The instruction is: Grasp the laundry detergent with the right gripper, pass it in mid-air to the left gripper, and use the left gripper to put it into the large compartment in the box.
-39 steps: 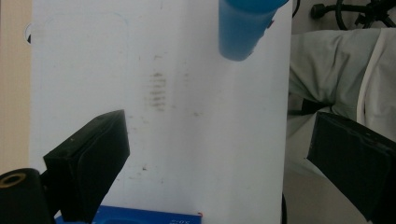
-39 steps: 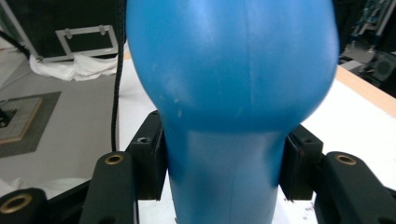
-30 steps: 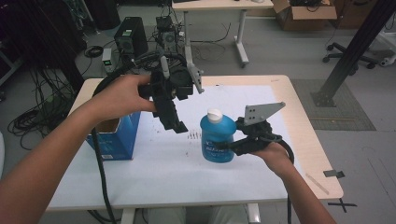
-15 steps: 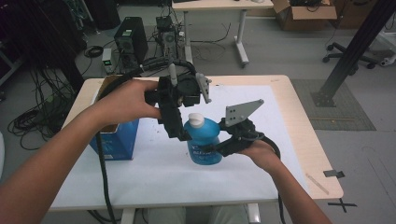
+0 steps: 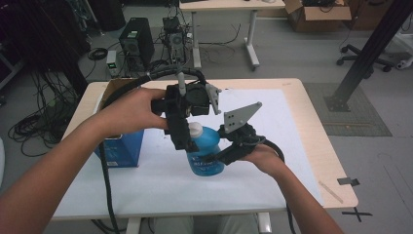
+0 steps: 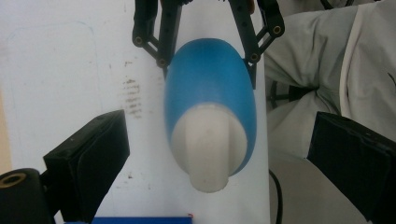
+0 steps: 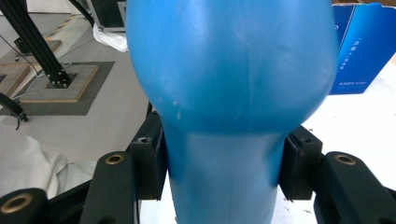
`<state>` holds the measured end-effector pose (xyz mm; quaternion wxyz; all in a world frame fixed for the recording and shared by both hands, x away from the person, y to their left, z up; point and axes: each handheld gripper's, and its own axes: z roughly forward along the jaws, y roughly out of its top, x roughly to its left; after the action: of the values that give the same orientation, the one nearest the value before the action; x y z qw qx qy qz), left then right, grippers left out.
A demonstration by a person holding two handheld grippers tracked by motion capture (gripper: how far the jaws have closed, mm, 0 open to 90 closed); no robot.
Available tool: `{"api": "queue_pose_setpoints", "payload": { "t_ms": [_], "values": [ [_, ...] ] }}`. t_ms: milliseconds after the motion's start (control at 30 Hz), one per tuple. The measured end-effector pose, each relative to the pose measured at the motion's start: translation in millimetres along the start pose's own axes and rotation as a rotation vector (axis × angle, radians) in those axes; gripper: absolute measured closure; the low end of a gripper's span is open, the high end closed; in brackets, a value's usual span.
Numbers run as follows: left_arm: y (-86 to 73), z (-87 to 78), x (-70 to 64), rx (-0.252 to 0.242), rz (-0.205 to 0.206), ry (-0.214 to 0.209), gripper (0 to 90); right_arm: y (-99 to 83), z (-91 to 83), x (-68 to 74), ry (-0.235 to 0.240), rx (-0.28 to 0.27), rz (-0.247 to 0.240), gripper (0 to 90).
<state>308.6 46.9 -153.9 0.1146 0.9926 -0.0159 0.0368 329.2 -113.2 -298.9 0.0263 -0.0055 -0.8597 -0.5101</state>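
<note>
We note the left gripper (image 5: pixel 181 127) over the white screw cap (image 6: pixel 208 145), its fingers (image 6: pixel 88 168) spread wide on either side and touching nothing. The blue plastic bottle with the waisted body (image 5: pixel 206 153) is held off the white tabletop (image 5: pixel 160 180), above the middle, just right of the blue cardboard box (image 5: pixel 119 151) at the left edge. We judge it stiff-walled, smooth and somewhat slippery, weight unknown; the cap is the place to grip for the left. Long axis runs near upright, cap tilted toward the far-left corner. The right gripper (image 7: pixel 224 172) has its fingers (image 7: pixel 150 161) clamped across the narrow waist.
</note>
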Motion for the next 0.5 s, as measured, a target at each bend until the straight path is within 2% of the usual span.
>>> {"api": "queue_pose_setpoints", "payload": {
  "t_ms": [500],
  "values": [
    [-2.9, 8.0, 4.6, 0.014, -0.062, 0.027, 5.7, 1.7, 2.8, -3.2, -0.007, 0.007, -0.001, 44.5]
  ]
}}
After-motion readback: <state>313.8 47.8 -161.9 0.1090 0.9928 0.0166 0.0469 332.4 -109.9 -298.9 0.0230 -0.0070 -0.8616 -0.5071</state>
